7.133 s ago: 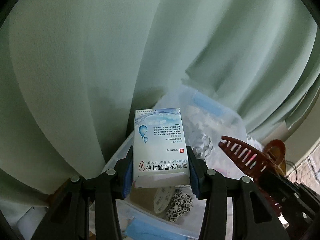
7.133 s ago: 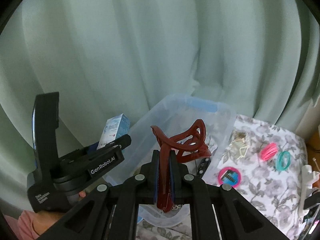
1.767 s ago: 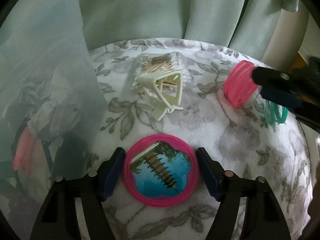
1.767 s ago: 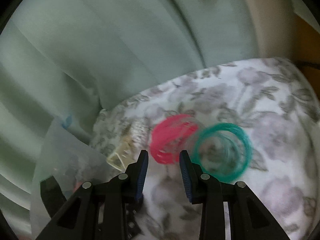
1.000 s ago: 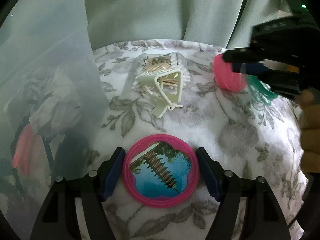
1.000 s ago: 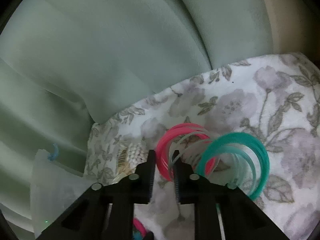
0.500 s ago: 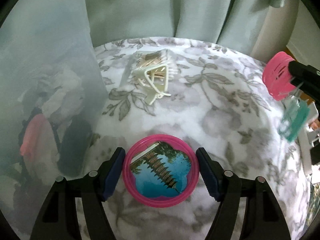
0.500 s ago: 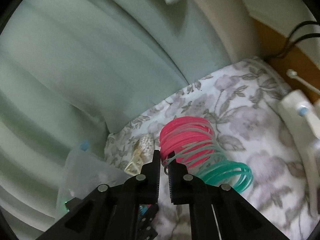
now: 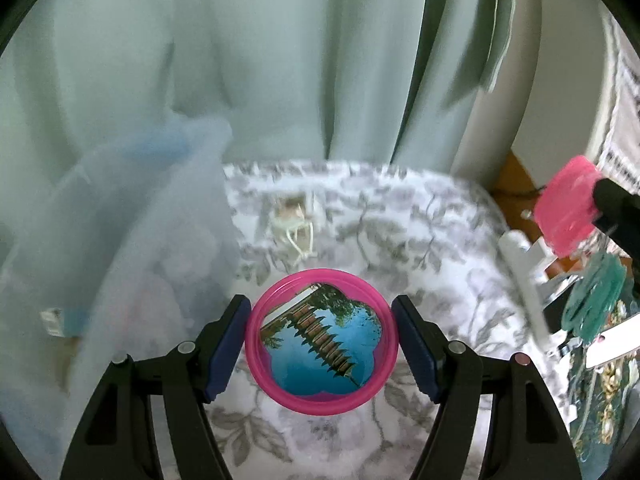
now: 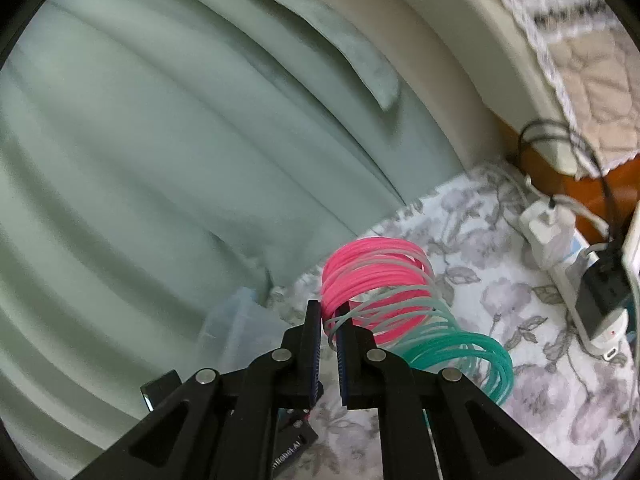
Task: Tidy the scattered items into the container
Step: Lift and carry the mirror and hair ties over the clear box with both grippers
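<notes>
My left gripper (image 9: 322,346) is shut on a round pink-rimmed mirror (image 9: 322,344), held above the floral cloth (image 9: 400,220). The clear plastic container (image 9: 120,240) stands blurred at the left of the left wrist view. A cream hair claw (image 9: 294,222) lies on the cloth ahead. My right gripper (image 10: 329,354) is shut on a coil hair tie with a pink end (image 10: 374,280) and a teal end (image 10: 460,354) hanging stretched below. In the left wrist view that pink coil (image 9: 568,208) and teal coil (image 9: 592,300) hang at the right edge.
Green curtains (image 9: 280,60) hang behind the cloth. A white power strip (image 10: 576,280) with a black plug and cables lies at the right of the cloth. A corner of the container (image 10: 236,320) shows at the lower left of the right wrist view.
Both grippers have risen from the cloth with their items. The right gripper shut on the coil hair tie and lifted it, so it stretched. The hair claw now looks farther away.
</notes>
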Action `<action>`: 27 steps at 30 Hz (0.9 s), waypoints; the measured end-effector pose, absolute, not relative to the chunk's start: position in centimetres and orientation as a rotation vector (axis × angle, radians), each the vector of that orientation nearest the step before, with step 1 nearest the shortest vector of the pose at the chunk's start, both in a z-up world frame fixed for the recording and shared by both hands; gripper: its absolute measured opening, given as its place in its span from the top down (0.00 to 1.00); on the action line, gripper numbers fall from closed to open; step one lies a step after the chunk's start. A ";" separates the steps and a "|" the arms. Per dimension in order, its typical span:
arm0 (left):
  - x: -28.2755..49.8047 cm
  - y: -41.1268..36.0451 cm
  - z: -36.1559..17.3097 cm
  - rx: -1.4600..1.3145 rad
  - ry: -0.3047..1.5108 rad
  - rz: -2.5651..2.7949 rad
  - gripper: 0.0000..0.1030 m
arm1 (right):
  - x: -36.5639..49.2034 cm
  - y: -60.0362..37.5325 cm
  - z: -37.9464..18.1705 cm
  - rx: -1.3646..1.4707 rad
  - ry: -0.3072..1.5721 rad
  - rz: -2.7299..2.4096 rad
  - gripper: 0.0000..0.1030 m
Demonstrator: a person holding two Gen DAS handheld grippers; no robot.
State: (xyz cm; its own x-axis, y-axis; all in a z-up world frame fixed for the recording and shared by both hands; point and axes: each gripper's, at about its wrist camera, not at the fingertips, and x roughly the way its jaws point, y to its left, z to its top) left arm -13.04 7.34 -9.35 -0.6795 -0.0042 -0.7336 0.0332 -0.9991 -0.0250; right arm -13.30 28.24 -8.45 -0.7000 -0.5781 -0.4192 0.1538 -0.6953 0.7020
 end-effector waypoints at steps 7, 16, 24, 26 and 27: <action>-10.5 6.6 -4.6 1.106 0.072 -2.916 0.29 | -9.1 28.9 -3.8 0.740 -0.883 -2.413 0.92; -7.4 5.9 0.5 0.935 0.051 -2.976 0.29 | -5.6 28.8 0.2 0.576 -0.880 -2.411 0.92; -5.4 3.2 3.1 0.813 0.140 -2.985 0.29 | -3.3 26.7 3.4 0.494 -0.787 -2.410 0.92; -5.0 2.2 3.7 0.778 0.158 -2.982 0.29 | -2.9 26.1 4.0 0.476 -0.769 -2.411 0.92; -4.8 1.6 4.1 0.759 0.168 -2.980 0.29 | -2.8 25.7 4.3 0.470 -0.761 -2.410 0.92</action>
State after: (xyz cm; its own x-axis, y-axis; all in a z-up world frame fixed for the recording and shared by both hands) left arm -4.80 1.64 4.10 -0.8766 -0.0326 -0.4801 0.0864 -0.9922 -0.0903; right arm -2.81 25.75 4.28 -0.7799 -0.6062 -0.1557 0.4069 -0.6801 0.6099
